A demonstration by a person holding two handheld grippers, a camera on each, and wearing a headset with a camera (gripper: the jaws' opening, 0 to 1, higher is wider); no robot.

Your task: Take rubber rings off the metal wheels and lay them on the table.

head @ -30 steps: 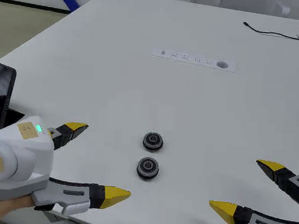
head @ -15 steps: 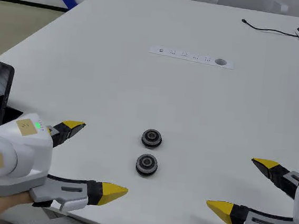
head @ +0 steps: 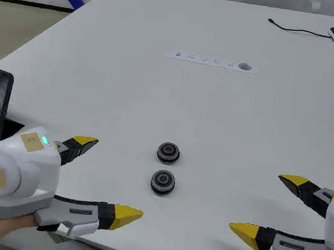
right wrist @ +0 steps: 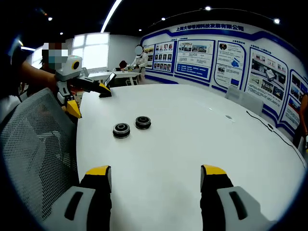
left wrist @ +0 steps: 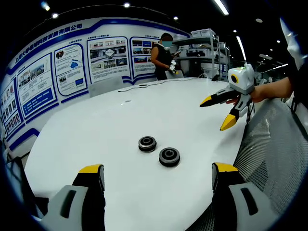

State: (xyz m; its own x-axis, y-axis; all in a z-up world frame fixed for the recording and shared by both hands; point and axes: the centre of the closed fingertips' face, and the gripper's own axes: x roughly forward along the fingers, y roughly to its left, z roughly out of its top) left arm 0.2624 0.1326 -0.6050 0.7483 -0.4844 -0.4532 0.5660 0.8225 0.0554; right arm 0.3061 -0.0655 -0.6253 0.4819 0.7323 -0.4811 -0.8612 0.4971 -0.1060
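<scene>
Two wheels on the tabletop, a spread hand-held gripper on each side.
The far metal wheel [head: 168, 152] and the near metal wheel [head: 163, 181] lie flat, just apart, on the white tabletop [head: 157, 100], each with a dark ring round it. The left hand-held gripper [head: 114, 178] and the right hand-held gripper [head: 259, 203] hover on either side, jaws wide apart, holding nothing, clear of both wheels.

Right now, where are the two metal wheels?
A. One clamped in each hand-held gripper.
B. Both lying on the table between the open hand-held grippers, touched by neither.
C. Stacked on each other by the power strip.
B: the far wheel and near wheel lie apart on the table, clear of the left hand-held gripper and right hand-held gripper, both with jaws spread.
</scene>
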